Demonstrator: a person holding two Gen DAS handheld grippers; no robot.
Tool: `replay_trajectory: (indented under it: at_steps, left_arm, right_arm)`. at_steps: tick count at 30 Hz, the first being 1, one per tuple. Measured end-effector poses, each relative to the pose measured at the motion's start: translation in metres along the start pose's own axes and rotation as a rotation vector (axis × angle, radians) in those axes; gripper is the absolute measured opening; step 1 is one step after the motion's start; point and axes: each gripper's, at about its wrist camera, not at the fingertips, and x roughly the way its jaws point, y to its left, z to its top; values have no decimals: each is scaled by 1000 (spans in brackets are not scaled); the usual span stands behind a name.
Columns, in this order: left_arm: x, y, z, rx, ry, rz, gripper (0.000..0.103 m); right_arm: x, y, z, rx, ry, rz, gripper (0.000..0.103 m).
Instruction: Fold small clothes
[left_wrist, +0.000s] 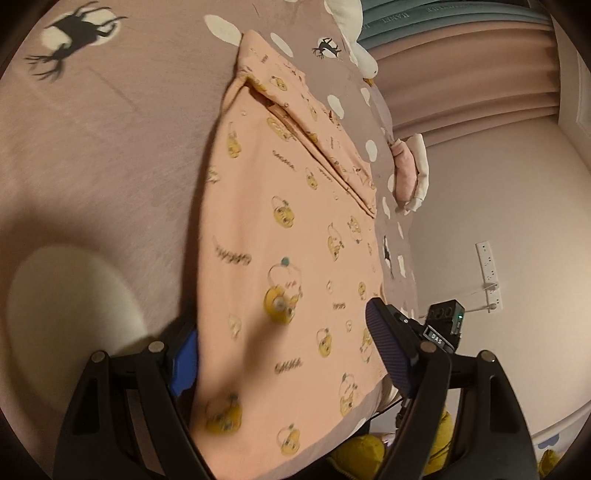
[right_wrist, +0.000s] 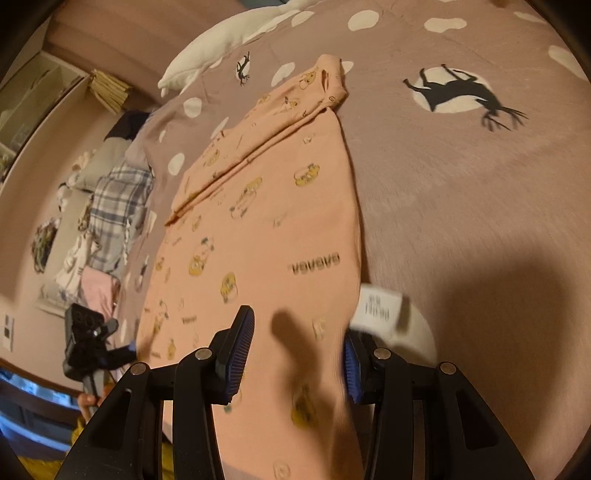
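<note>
- Peach cotton child's top printed with yellow cartoon figures (left_wrist: 280, 229): flat on the mauve deer-print bedspread (left_wrist: 110, 155), one sleeve folded in.
- Left gripper (left_wrist: 282, 354): spread wide, straddling the hem; grip uncertain.
- Right gripper (right_wrist: 295, 354): half-spread astride the hem; grip likewise uncertain.
- Step: hem fold; next, probably pinch both corners evenly.

The left gripper's (left_wrist: 284, 354) left finger is mostly hidden behind the garment (left_wrist: 280, 229). The garment's near hem is blurred and cut off. The label's (right_wrist: 380, 308) print is unreadable.
</note>
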Motion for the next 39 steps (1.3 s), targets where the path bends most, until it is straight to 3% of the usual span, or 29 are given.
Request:
replay_trajectory:
  at_steps: [4,11,21,39]
  left_arm:
    - [6,-5,3,4,7,3,80]
    - [1,-7,-18,41,33,8,76]
    - [-9,-6,-43,46,31,9,74]
    - [1,-13,-47,52,44,18,75]
  right_arm:
    - [5,-2,7,25,3,34,43]
    - [-4,-6,-6,39,14,71,43]
    - [-16,-4,-37,46,44,85,43]
    - [-13,7,-52,42,50,67,43]
